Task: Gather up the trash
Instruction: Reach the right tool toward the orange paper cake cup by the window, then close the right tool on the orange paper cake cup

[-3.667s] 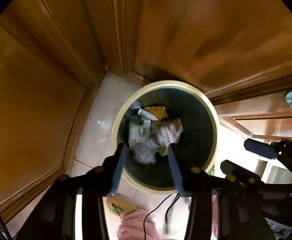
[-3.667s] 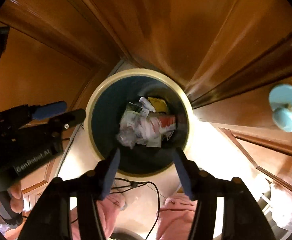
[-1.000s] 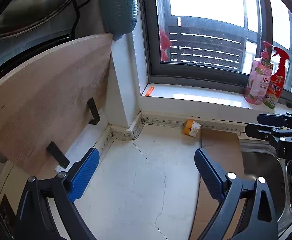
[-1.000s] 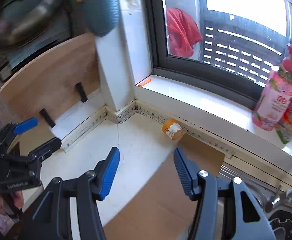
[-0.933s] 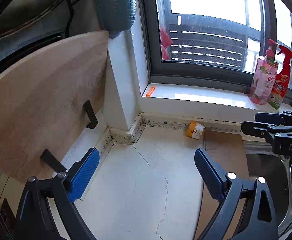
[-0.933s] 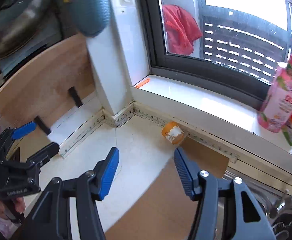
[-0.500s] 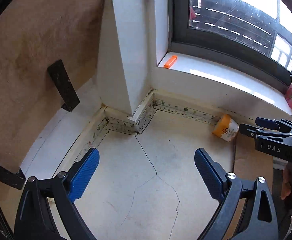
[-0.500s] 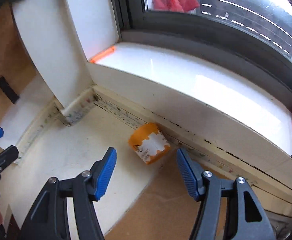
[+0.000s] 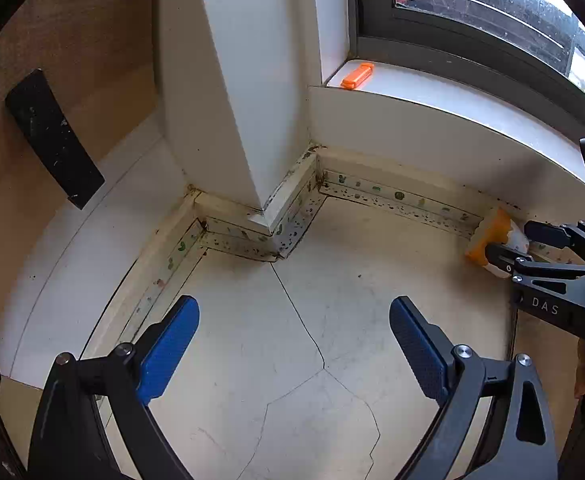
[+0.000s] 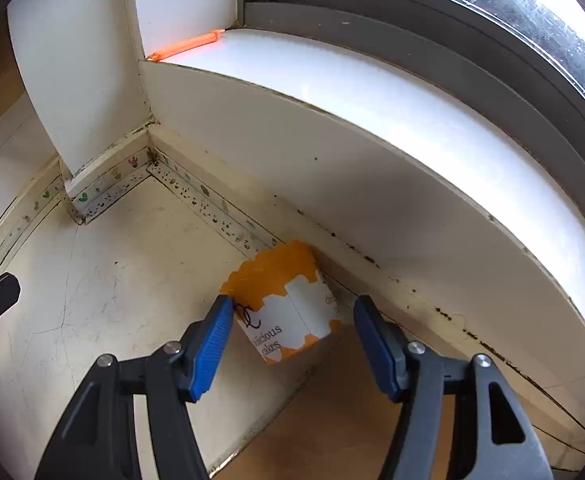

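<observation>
Right gripper (image 10: 288, 344) fingers spread, straddling the small orange-and-white paper cake cup (image 10: 282, 306) – not pinching yet, likely lined up to grab. Cup lay tipped against the white backsplash base. Left gripper (image 9: 292, 344) spread, empty, over cracked cream countertop (image 9: 252, 320).

A home kitchen corner, by the look of it. A cream stone countertop (image 9: 300, 344), cracked and scuffed, meets a white tiled sill (image 10: 372, 92) below a dark-framed window (image 9: 472, 36). Grimy patterned sealing tape (image 9: 392, 200) runs along the countertop's back edge. Left of the countertop a wooden board (image 9: 72, 80) leans upright, and a paper cake cup (image 10: 288, 304) lies on the countertop against the sill.
</observation>
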The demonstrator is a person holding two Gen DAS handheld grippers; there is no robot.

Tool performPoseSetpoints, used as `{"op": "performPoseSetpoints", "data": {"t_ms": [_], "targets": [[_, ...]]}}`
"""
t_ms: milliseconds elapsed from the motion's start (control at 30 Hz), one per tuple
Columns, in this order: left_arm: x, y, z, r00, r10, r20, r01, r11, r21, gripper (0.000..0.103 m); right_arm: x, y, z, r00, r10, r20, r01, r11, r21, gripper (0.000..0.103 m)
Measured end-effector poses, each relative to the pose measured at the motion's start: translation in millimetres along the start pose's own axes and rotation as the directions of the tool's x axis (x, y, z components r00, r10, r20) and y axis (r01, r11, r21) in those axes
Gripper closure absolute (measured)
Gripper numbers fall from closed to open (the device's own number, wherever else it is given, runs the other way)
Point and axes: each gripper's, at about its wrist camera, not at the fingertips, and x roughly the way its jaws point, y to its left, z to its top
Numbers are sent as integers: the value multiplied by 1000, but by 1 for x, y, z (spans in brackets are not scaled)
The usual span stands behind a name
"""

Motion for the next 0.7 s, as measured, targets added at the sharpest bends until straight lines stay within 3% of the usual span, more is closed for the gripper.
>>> {"op": "performPoseSetpoints", "data": {"t_ms": [300, 433, 700], "targets": [[14, -2, 5, 996, 88, -3, -88, 996, -7, 8, 0, 14, -5, 998, -70, 0, 70, 997, -33, 45], [11, 3, 3, 996, 86, -10, -86, 996, -33, 8, -8, 13, -9, 997, -75, 1, 75, 997, -20, 47], [-23, 11, -12, 998, 63, 11, -63, 998, -28, 8, -59, 13, -29, 999, 7, 38, -8, 1000, 30, 47]]}}
